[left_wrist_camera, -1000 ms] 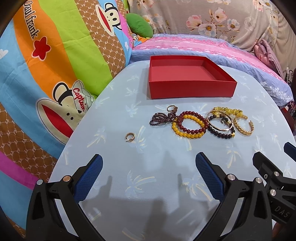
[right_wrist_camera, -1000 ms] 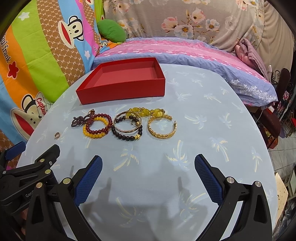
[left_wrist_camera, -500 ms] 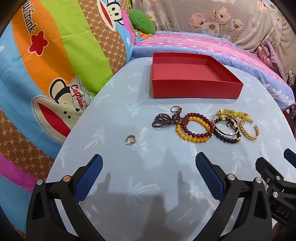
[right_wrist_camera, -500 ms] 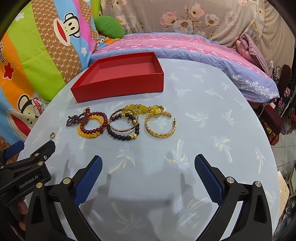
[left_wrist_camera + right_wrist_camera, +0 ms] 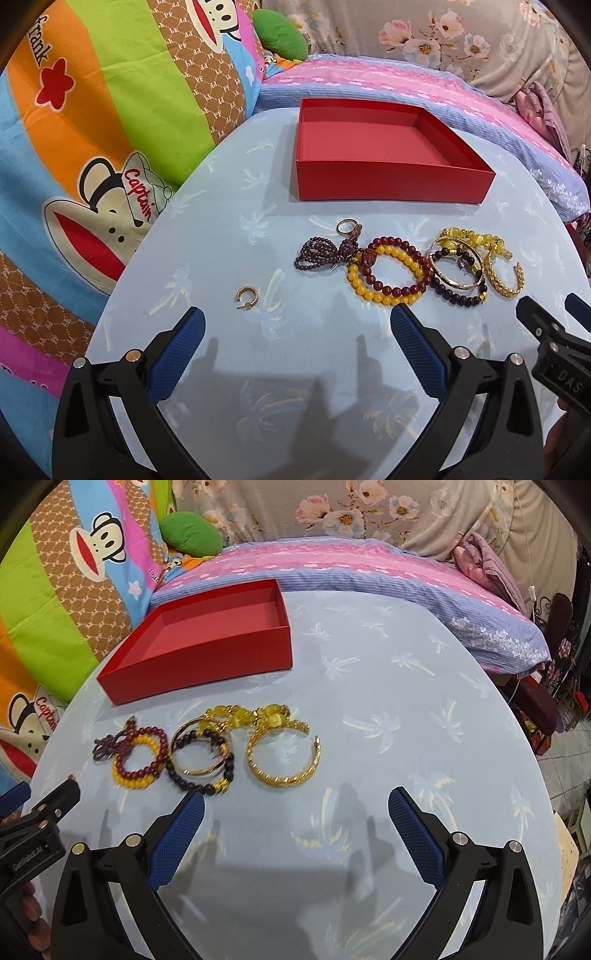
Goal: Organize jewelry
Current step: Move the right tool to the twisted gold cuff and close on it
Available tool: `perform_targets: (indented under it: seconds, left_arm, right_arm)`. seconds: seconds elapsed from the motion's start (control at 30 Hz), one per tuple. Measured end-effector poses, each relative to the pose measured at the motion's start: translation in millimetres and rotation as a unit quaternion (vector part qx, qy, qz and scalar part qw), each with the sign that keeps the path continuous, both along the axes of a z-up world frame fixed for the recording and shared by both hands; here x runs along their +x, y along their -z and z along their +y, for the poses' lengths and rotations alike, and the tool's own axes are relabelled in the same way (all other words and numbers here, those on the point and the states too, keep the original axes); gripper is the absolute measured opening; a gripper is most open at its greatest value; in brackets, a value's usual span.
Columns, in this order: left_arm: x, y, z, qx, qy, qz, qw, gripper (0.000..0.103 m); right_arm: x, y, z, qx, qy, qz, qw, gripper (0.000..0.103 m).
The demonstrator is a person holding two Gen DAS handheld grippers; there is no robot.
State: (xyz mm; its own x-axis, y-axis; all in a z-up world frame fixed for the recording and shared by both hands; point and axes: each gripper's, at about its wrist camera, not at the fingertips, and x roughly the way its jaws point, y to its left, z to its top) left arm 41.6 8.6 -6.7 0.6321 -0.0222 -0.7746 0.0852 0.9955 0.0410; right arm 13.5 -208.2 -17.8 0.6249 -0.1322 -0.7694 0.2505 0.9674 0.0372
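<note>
Gold cuff bracelet (image 5: 283, 757) lies flat on the bench (image 5: 388, 709) just ahead of the right gripper (image 5: 295, 830), nearer than the left gripper (image 5: 297, 349); both gape wide, empty.

Beaded and gold bracelets (image 5: 413, 269) lie clustered before the empty red box (image 5: 388, 184), one gold earring (image 5: 246, 297) apart.

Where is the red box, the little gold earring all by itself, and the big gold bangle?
red box (image 5: 388, 181), left wrist view, on its front wall.
little gold earring (image 5: 246, 296), left wrist view, on its hoop.
big gold bangle (image 5: 284, 778), right wrist view, on its near rim.
</note>
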Motion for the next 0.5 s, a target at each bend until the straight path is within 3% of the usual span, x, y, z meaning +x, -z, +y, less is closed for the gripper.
perform_targets:
  seconds: [0.17,0.27,0.33,0.5]
  left_arm:
    - [6.4,4.4,-5.0,0.007,0.003,0.004,1.0000,0.096]
    - [10.2,7.5,-6.8,0.008,0.005,0.007,0.9999,0.096]
    - [12.9,9.2,-7.9,0.008,0.006,0.011,0.9999,0.096]
    - [19.0,13.4,-9.8,0.009,0.006,0.018,0.9998,0.096]
  right_arm:
    - [19.4,5.4,-3.3,-0.003,0.001,-0.001,1.000,0.094]
    - [29.8,11.0,-1.2,-0.005,-0.007,0.004,1.000,0.085]
    - [36.0,15.1,-0.8,-0.003,-0.010,0.009,1.000,0.073]
    - [46.0,23.7,-2.6,0.008,-0.012,0.018,1.000,0.060]
